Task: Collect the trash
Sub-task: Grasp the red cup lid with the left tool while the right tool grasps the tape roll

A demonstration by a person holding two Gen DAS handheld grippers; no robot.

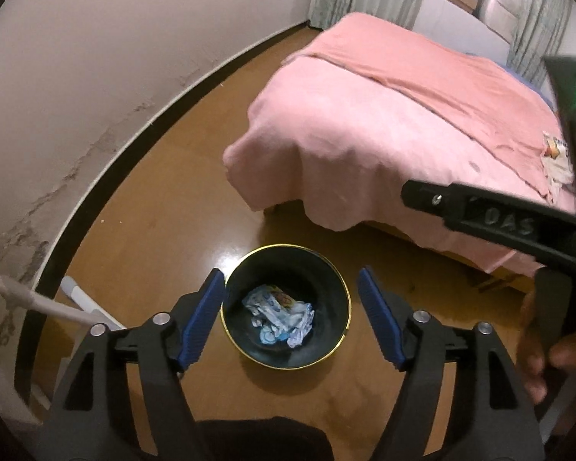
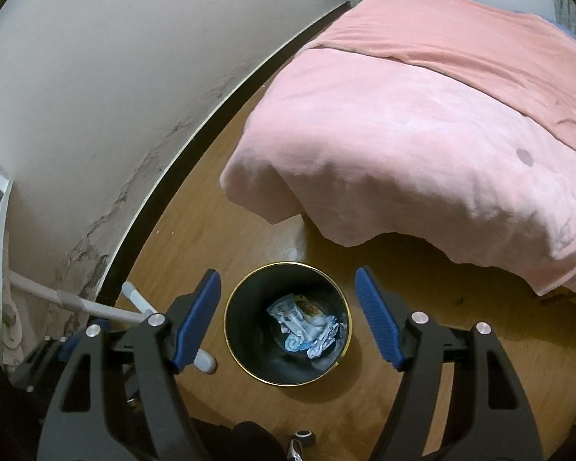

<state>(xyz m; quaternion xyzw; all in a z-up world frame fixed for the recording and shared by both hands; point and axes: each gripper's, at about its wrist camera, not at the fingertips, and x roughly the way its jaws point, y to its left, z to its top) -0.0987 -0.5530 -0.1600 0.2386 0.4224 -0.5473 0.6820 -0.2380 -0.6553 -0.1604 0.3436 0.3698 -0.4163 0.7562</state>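
Note:
A round black bin with a gold rim [image 1: 226, 288] [image 2: 232, 299] stands on the wooden floor below both grippers. Crumpled blue-and-white wrappers [image 1: 278, 317] [image 2: 307, 324] lie at its bottom. My left gripper [image 1: 291, 307] hangs open above the bin, nothing between its blue pads. My right gripper [image 2: 288, 307] is also open over the bin and empty. In the left wrist view the right gripper's black body [image 1: 518, 223] and the hand holding it [image 1: 537, 342] show at the right edge. A printed wrapper [image 1: 556, 161] lies on the bed at far right.
A bed under a pink blanket [image 1: 384, 123] [image 2: 422, 123] fills the right side, its corner overhanging close to the bin. A white wall with a dark skirting board [image 1: 107, 169] curves along the left. White pipes [image 2: 96, 307] lie at the lower left.

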